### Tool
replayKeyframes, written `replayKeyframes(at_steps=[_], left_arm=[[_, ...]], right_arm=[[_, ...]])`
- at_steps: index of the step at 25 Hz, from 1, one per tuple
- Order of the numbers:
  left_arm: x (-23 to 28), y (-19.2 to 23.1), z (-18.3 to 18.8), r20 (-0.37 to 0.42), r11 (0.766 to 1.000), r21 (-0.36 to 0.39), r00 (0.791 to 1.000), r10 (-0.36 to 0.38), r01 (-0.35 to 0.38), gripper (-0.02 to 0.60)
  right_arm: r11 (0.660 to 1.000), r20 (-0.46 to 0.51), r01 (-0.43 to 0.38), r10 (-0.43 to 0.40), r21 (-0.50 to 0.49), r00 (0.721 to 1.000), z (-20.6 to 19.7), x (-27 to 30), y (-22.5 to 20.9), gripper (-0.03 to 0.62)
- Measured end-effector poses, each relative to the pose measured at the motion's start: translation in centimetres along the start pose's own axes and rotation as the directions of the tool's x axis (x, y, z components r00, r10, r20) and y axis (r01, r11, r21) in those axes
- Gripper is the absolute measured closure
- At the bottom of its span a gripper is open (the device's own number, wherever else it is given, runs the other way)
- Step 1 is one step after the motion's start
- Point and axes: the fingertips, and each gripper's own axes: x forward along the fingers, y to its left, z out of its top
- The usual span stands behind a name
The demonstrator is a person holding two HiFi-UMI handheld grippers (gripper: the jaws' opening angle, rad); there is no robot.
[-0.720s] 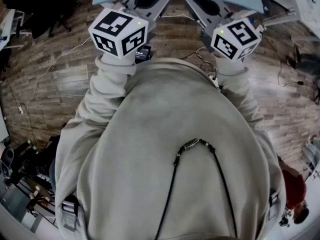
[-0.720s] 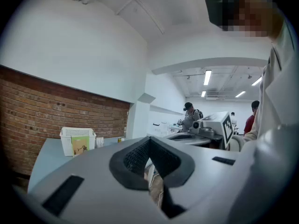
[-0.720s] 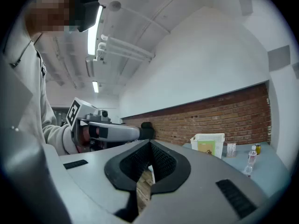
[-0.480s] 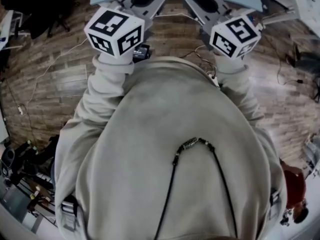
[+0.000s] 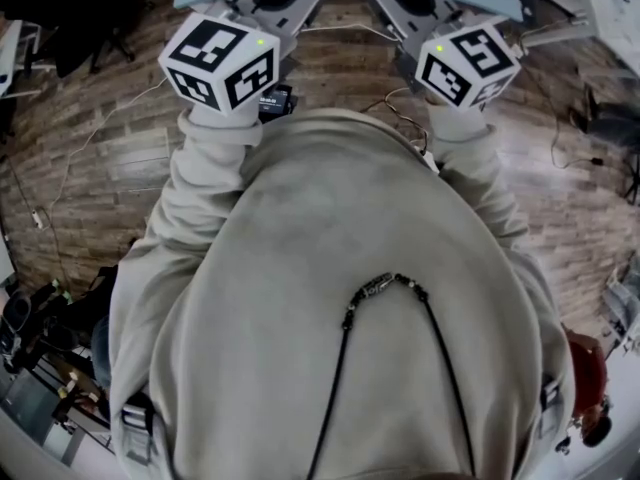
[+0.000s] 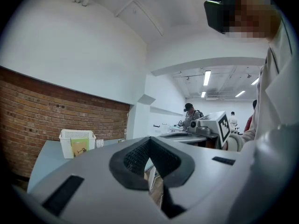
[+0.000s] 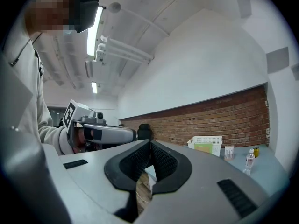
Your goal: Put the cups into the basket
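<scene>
Holding the left gripper (image 6: 149,140) and right gripper (image 7: 150,143) level, both jaws closed together on nothing; facing the white basket (image 6: 77,143) standing far off on the blue table (image 6: 49,155), cups (image 6: 99,143) just beside it

Two claws (image 6: 150,140) (image 7: 150,144), one white basket (image 7: 205,140), one plastic bottle (image 7: 249,161), one blue table (image 7: 268,169).

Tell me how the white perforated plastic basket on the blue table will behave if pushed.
The white perforated plastic basket probably weighs little: its walls are full of holes. Being low and broad on the smooth blue table, it would likely slide rather than tip. Its walls may flex if squeezed.
</scene>
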Motion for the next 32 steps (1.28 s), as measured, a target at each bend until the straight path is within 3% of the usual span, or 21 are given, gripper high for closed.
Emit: replayKeyframes(at_steps=[4,10,22,32], left_arm=[[-0.5,0.7,1.1,0.045,1.000,-0.004,0.999,-0.016,0.016,0.584],[-0.3,1.3,0.5,0.020,1.000,-0.009,1.000,0.009,-0.009,0.584],[0.2,0.4,0.1,0.001,1.000,-0.007,1.000,-0.007,0.007,0.584],[-0.1,0.4,-0.7,-0.013,0.999,-0.031,1.000,0.009,-0.010,0.584]], right_arm=[[1.000,0.008,-0.018,0.018,-0.017,1.000,0.3,1.1,0.3,0.582],[0.998,-0.014,-0.067,0.067,-0.018,0.998,-0.5,1.7,1.5,0.582],[0.999,0.010,-0.040,0.039,0.037,0.999,-0.3,1.0,1.0,0.583],[0.994,0.002,-0.066,0.067,0.089,0.998,-1.8,0.8,1.0,0.583]])
